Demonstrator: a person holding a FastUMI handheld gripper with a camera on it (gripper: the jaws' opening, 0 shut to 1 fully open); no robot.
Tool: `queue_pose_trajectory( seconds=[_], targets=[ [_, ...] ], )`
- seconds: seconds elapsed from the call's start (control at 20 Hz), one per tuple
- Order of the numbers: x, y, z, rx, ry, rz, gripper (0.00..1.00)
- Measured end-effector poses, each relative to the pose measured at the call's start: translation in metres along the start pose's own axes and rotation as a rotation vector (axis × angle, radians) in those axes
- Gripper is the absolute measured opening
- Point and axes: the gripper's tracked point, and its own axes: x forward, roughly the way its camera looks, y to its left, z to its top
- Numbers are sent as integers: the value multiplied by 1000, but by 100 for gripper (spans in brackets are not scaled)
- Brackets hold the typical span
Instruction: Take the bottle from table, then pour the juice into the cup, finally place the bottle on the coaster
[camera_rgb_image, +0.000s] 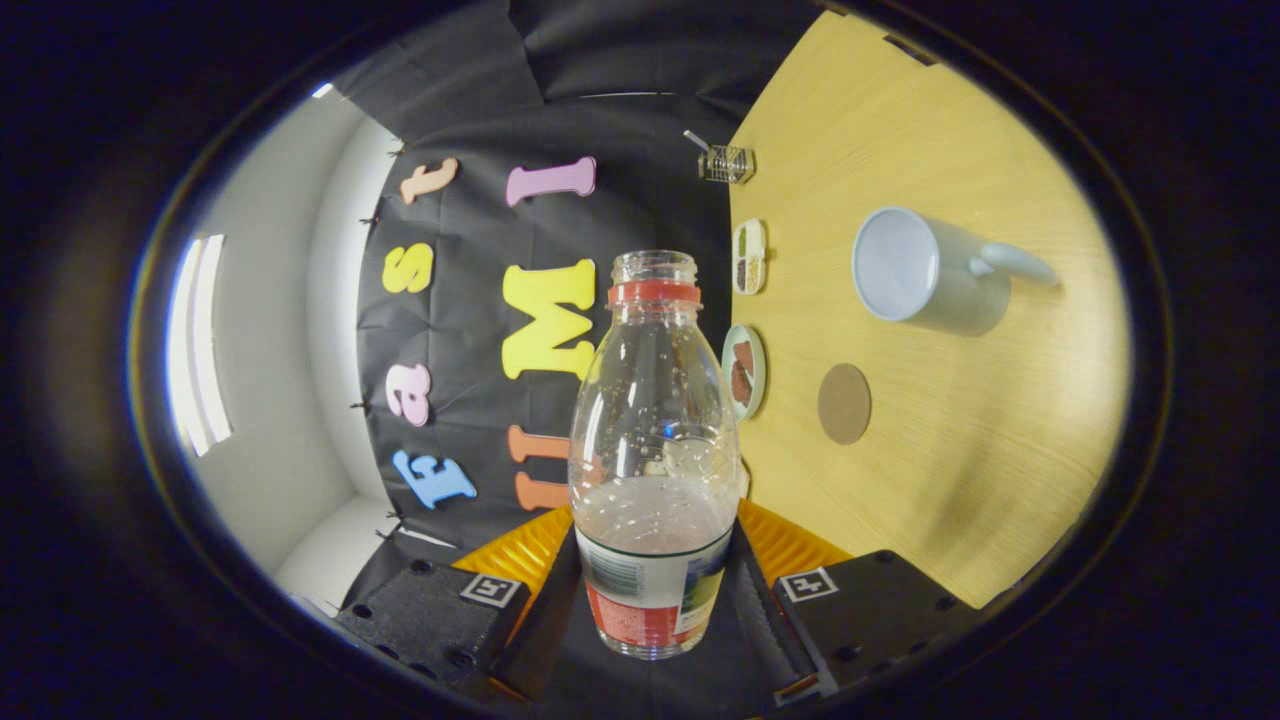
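While the gripper (655, 600) has its two fingers closed on the lower body of the bottle (652, 450), one on each side and both pressing its wall, we list what we see, placing each item against that bottle. Item one, the bottle: clear plastic, uncapped, a red ring below its open mouth, a printed label round its base, a pale pinkish juice filling roughly its lower part, droplets clinging to the inner wall above the liquid; it points straight ahead along the fingers. Item two, the wooden table (950, 480): it appears turned on its side relative to the bottle, so we take the bottle to be tipped over. Item three, the cup (925, 270): a pale mug with a handle, standing on the table well apart from the bottle's mouth, its opening facing the bottle. Item four, the coaster (844, 403): a round brown disc, bare, between cup and bottle. Item five, a small dish (745, 370) just beside the bottle's shoulder. Item six, a divided tray (749, 256) beyond the dish. Item seven, a small wire rack (727, 163) farthest off.
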Motion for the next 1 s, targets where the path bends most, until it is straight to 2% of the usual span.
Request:
queue_pose_trajectory(
  seconds=[0.45, 0.8, 1.0],
  targets=[
    [6, -4, -6, 148, 32, 7, 79],
    [6, -12, 2, 146, 21, -19, 79],
    [4, -10, 4, 164, 24, -6, 79]
  ],
)
